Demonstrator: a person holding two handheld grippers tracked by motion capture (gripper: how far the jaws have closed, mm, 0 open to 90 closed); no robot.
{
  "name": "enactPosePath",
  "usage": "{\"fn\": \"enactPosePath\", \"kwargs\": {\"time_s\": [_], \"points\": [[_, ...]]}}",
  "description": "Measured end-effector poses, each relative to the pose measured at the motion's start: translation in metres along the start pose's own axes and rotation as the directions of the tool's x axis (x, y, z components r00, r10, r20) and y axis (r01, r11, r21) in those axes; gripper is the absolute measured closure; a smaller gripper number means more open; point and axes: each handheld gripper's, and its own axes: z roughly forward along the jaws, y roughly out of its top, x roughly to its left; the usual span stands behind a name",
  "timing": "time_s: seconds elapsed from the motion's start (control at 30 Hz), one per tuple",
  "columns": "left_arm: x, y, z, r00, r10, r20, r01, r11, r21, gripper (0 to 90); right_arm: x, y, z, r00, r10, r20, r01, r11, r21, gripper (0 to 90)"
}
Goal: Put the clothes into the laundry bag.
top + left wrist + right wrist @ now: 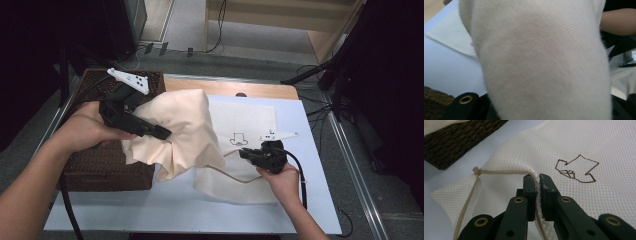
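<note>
The right tool (537, 178) is pinching the zipper edge of the mesh bag (584, 147), and its two black jaws are squeezed tight on the net. The bag lies flat on the surface (125, 205), with a little brown drawing (577, 168) just past the tool's tips. The open mouth of the bag is on the side toward the other tool.

The left tool (134, 122) is holding a cream cloth (180, 130). The cloth hangs from its jaws and drapes down in front of it, so it hides the tips. The jaws look closed on a bunch of the cloth. A brown woven basket (107, 170) sits under and beside this tool.

The job now looks like putting the cloth into the bag. To do it well, the right tool should lift the zipper edge a bit, so the mouth gapes open. The left tool should bring the low end of the cloth to that gap first, then push in slowly. The loose cloth could flop over the mouth and cover it, so keep it bunched.
</note>
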Motion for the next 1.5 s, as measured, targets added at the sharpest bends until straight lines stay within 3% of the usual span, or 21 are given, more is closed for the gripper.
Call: {"fn": "enactPosePath", "kwargs": {"time_s": [0.27, 0.67, 1.07, 1.5], "points": [[-0.015, 0.003, 0.020, 0.9980, 0.045, 0.044, -0.046, 0.9983, 0.034, 65.1, 0.000, 0.001, 0.000, 1.0000, 0.007, 0.000, -0.007, 1.000, -0.001, 84.7], [-0.015, -0.008, 0.054, 0.9958, 0.045, 0.080, -0.051, 0.9959, 0.075, 65.0, 0.001, 0.001, 0.000, 1.0000, 0.004, 0.006, -0.004, 1.000, 0.002, 84.7], [-0.019, -0.013, 0.094, 0.9937, 0.072, 0.085, -0.082, 0.9898, 0.117, 64.8, 0.002, 0.002, -0.001, 0.9999, 0.002, 0.011, -0.002, 1.000, 0.004, 84.7], [-0.024, -0.026, 0.132, 0.9917, 0.066, 0.111, -0.081, 0.9870, 0.139, 64.7, 0.003, 0.002, -0.001, 0.9999, 0.007, 0.008, -0.007, 1.000, 0.006, 84.7]]}}
